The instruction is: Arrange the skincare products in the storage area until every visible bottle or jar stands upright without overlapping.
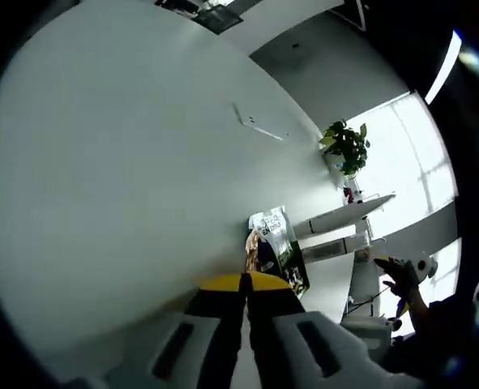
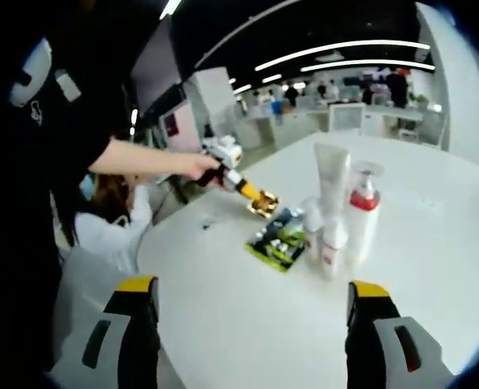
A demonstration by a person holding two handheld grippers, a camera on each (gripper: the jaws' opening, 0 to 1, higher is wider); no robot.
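On the round white table [image 2: 434,243] a tall white tube [image 2: 331,182], a pump bottle with a red collar [image 2: 362,215] and two small white bottles [image 2: 312,231] [image 2: 330,247] stand upright, close together. A green packet [image 2: 278,237] [image 1: 278,243] lies flat beside them. My left gripper [image 2: 255,197] [image 1: 245,284], held by an arm, is shut on a thin gold sachet [image 2: 265,204] [image 1: 253,251] just above the green packet. My right gripper [image 2: 251,300] stands open over the table's near side, with nothing between its jaws. A hand holds it [image 1: 401,279].
A person in white [image 2: 101,235] sits past the table's left edge. Office desks and other people fill the background. A potted plant [image 1: 348,146] stands beyond the table by a bright window. The near table edge runs below my right jaws.
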